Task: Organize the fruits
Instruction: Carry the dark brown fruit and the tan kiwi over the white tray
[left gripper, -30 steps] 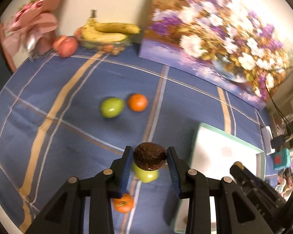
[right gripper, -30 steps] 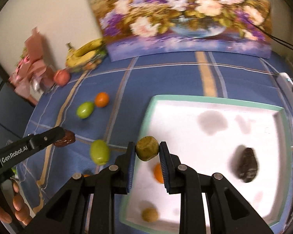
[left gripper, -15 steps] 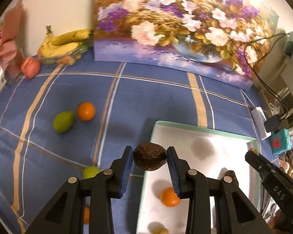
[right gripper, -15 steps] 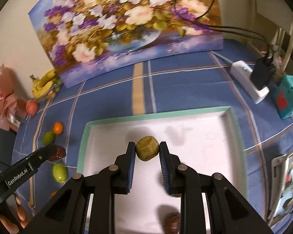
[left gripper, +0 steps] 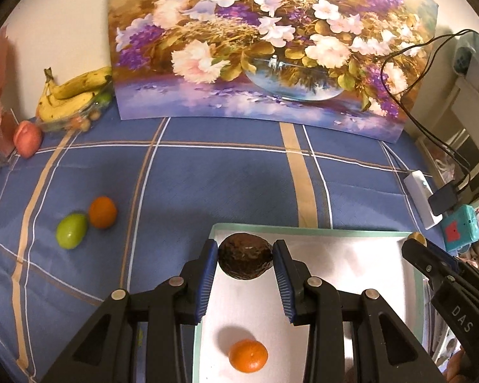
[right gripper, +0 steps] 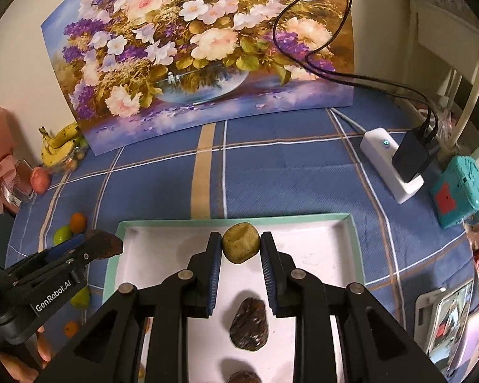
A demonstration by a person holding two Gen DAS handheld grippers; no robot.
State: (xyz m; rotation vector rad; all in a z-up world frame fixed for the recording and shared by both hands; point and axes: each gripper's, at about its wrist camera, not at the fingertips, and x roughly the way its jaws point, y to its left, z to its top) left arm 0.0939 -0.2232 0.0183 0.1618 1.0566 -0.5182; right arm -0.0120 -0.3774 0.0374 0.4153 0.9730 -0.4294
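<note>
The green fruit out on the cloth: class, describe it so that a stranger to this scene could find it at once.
Start at the big flower painting leaning at the back, then come forward and left across the blue checked tablecloth. Two fruits sit side by side there, outside the white tray. The green fruit is the left one; its neighbour, the orange fruit, is round.

White lettering "GenRobot.AI" runs along the black body of the left gripper (right gripper: 107,245), seen in the right wrist view just left of the tray (right gripper: 356,249). White letters "DAS" stand on the black body of the right gripper (left gripper: 415,239), seen in the left wrist view at the tray's right edge. The teal box (right gripper: 459,191) right of the tray bears a red patch, nothing readable on it.
</note>
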